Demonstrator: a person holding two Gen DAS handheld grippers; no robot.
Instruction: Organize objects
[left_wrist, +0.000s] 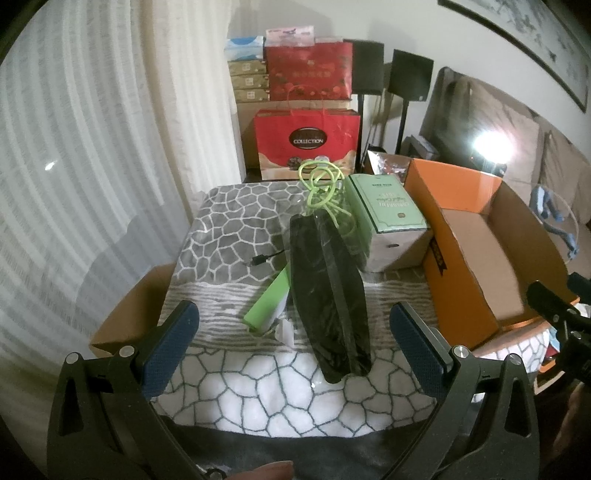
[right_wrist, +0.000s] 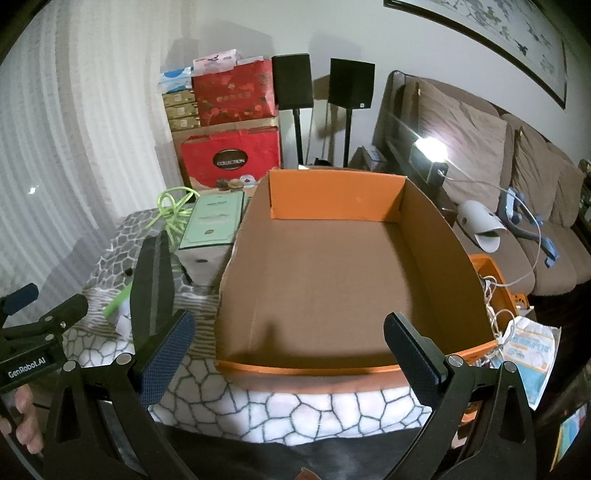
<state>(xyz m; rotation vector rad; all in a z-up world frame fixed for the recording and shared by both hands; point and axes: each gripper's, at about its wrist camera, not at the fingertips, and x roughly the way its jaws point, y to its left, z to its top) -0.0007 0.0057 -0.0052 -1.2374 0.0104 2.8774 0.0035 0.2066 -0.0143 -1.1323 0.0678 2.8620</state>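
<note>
Room: a living room, with a sofa (right_wrist: 480, 147) in the upper right, curtains on the left and red gift bags (left_wrist: 306, 144) at the top middle.
Table: a stone-pattern cloth (left_wrist: 229, 221) covers it, in the middle of both views.
Box: the big orange box (right_wrist: 332, 277) is empty, at the center of the right view.
Green box: the mint box (left_wrist: 388, 210) stands just left of the orange one.
Black bag: it (left_wrist: 328, 295) lies mid-frame in the left view, straight ahead between the left tongs' fingers, not touched.
Small things: a green bar (left_wrist: 267, 306) beside the bag, a green cord (left_wrist: 321, 184) behind it.
Left tongs (left_wrist: 295, 343): wide open, holding nothing.
Right tongs (right_wrist: 288, 350): wide open, holding nothing, facing the box.
Job: I think nothing is packed yet; all is left.
</note>
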